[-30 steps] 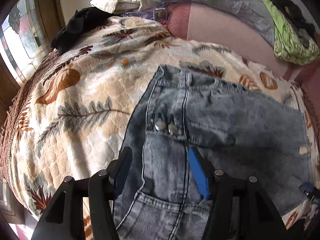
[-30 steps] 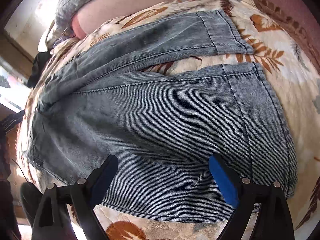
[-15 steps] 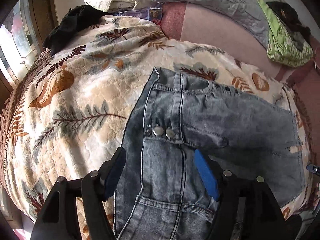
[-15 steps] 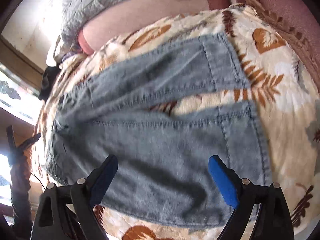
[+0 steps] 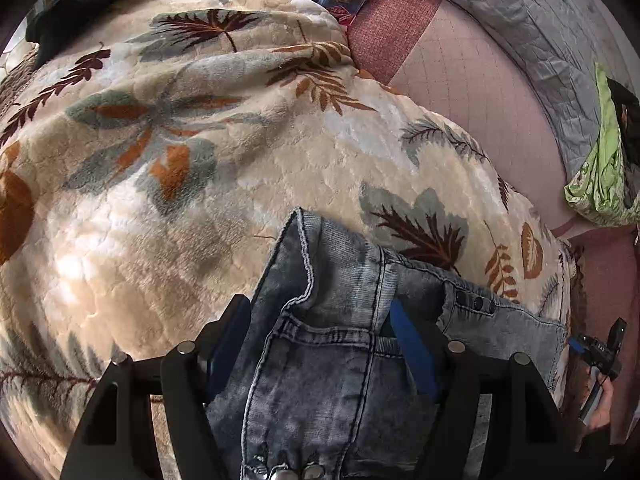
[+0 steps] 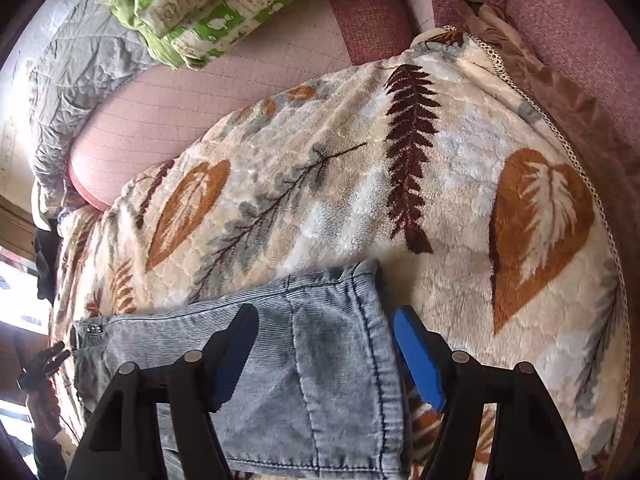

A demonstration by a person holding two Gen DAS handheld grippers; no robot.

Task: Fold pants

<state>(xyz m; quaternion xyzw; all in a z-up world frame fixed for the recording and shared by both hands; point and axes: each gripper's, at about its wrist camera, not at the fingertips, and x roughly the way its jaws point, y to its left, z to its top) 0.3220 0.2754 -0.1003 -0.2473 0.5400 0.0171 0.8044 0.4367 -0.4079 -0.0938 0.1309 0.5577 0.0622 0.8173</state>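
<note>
The pants [image 5: 336, 364] lie on the bed, on the leaf-patterned blanket [image 5: 168, 208], and you have an end at each pair of tongs: the waistband with its seams and snaps sits between the fingers of the left tongs [image 5: 320, 344], and a hemmed leg end [image 6: 332, 320] sits between the fingers of the right tongs [image 6: 324, 344].

Both pairs look part-way open with denim bunched up between the blue pads. I cannot tell from these views whether either pair is actually pinching the cloth or only straddling it, so check your grip before you lift.

My reading is that you are carrying one long edge over for a fold. To do it well:

- Close each pair on both layers of denim, not only the top one, or the lower layer will drag behind.
- Keep the two pairs level and move them together, so the edge between them stays taut and straight.
- Watch the waistband ahead of the left tongs; it is rucked and standing up, and may crease if you lay it down that way.
- Set the edge down on the flat blanket ahead of the tongs, short of the pink mattress [image 5: 480, 92] and the green cloth [image 6: 192, 4] farther off.

The plush blanket may grip the denim, so lift clear, don't slide.
</note>
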